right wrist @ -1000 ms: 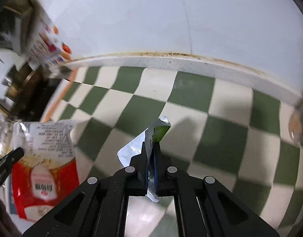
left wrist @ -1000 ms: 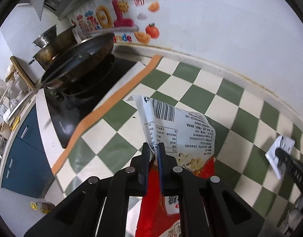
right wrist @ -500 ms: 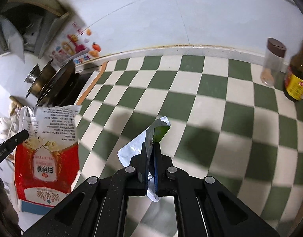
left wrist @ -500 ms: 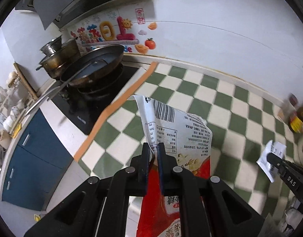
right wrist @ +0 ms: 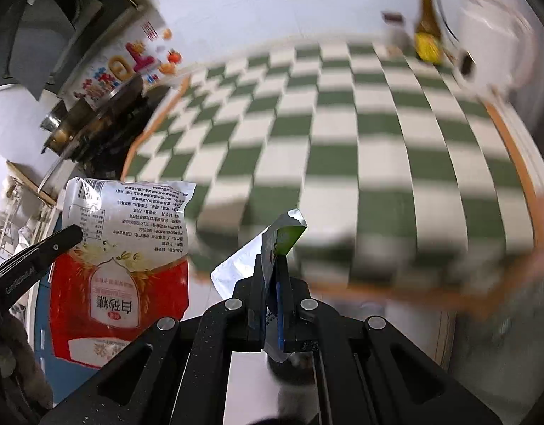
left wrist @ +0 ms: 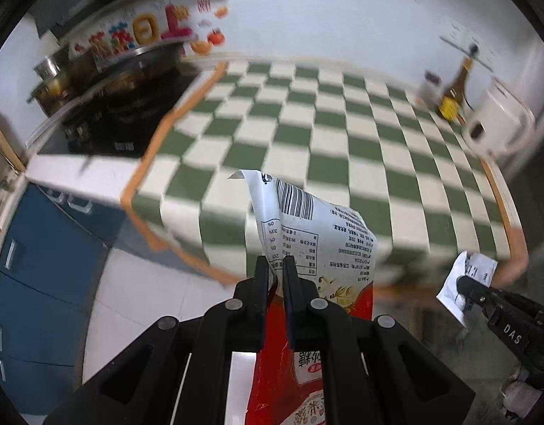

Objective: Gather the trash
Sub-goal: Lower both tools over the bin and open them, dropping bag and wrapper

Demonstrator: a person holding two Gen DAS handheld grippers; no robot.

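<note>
Crinkled red-and-white plastic, the bag (left wrist: 318, 248) hangs pinched in the left gripper (left wrist: 275, 265), off the front edge of the checked worktop (left wrist: 307, 134). The right gripper (right wrist: 272, 265) clamps a silvery foil wrapper (right wrist: 236, 265); only the right view shows its green inner face.

Checkered counter (left wrist: 343, 134) centre: open, unobstructed passage. Left edge blocked: stove (left wrist: 105, 124) carrying pans (left wrist: 70, 74). Far right corner blocked: sauce bottle (left wrist: 452, 95), spice jar (left wrist: 429, 86), white appliance (left wrist: 495, 124) clustered at wall. Floor (left wrist: 130, 290) beside blue cabinet (left wrist: 38, 276): open.
</note>
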